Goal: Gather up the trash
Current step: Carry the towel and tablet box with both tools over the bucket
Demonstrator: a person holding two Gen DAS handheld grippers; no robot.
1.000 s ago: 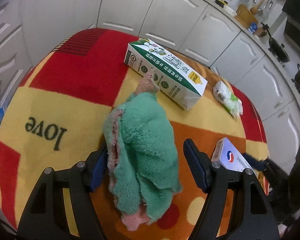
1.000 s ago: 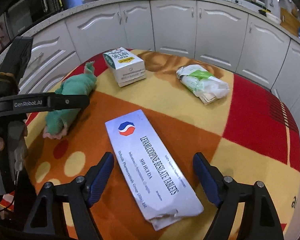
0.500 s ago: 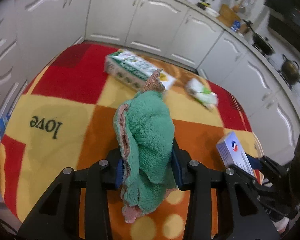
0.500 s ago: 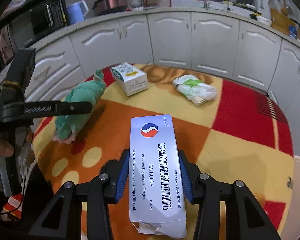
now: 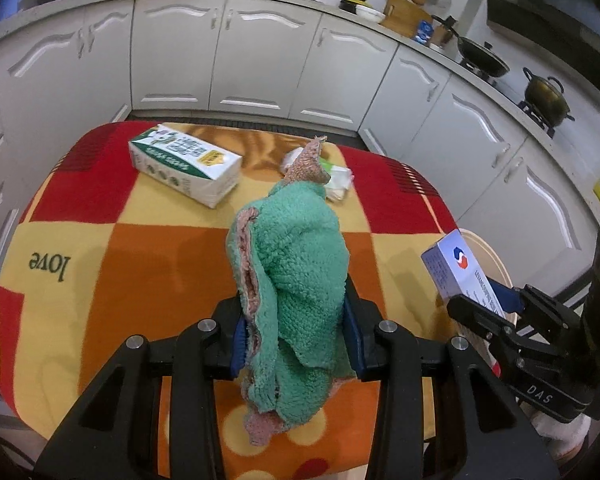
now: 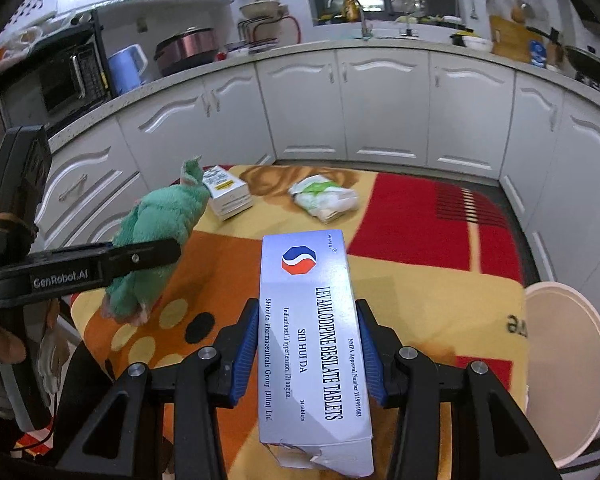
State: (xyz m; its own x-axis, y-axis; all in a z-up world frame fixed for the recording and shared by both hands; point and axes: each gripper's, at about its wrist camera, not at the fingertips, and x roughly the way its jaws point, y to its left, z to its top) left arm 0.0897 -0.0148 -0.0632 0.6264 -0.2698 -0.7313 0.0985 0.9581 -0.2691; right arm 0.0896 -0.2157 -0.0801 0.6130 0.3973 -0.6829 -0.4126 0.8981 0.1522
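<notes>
My left gripper [image 5: 296, 336] is shut on a crumpled green and pink cloth [image 5: 292, 264] and holds it lifted above the table; the cloth also shows in the right wrist view [image 6: 156, 240]. My right gripper [image 6: 308, 348] is shut on a flat white tablet box [image 6: 312, 332] and holds it in the air; the box also shows in the left wrist view [image 5: 460, 272]. A green and white carton [image 5: 184, 164] and a crumpled white and green wrapper [image 6: 324, 200] lie on the far part of the table.
The table has a red, yellow and orange checked cover [image 5: 112, 272]. A round white bin [image 6: 568, 364] stands beside the table on the right. White kitchen cabinets [image 5: 260, 52] curve around behind the table.
Both grippers have closed, the left on the cloth and the right on the tablet box, and have lifted them up off the table.
</notes>
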